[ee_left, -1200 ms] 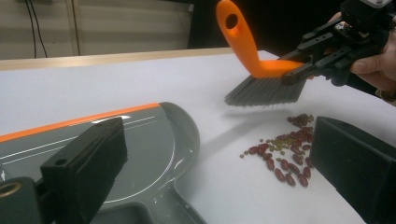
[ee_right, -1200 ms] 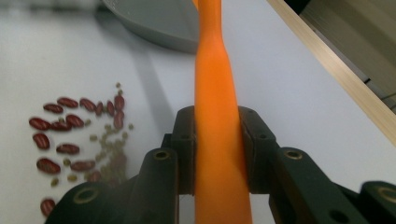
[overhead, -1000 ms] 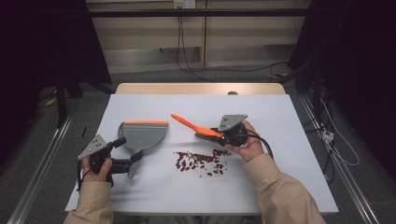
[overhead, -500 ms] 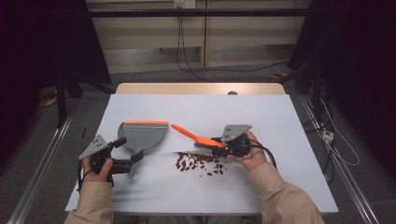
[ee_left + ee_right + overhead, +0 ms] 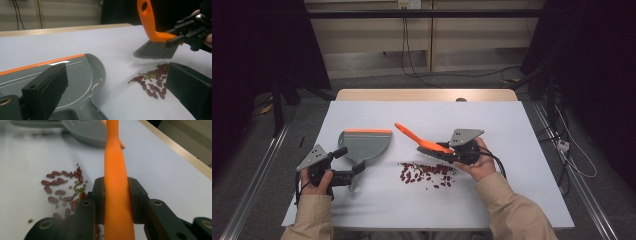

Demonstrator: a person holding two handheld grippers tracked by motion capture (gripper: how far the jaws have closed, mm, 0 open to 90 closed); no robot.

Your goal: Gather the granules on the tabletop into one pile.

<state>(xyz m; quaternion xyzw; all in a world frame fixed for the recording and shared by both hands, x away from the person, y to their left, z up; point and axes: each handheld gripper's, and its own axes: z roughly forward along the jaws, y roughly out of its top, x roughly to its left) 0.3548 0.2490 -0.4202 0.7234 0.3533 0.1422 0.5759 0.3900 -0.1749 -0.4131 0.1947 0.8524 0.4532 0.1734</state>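
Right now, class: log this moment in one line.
right claw: shut on brush | beans: loose on table | left claw: at dustpan

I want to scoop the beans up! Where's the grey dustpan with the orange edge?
In the high view, the grey plastic dustpan with the orange edge lies left of centre on the white table, left of the spilled red beans.

No legible text or labels.

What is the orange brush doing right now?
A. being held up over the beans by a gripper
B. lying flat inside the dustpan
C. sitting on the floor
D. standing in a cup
A: the right gripper clamps the orange brush, bristles hanging just above the beans.
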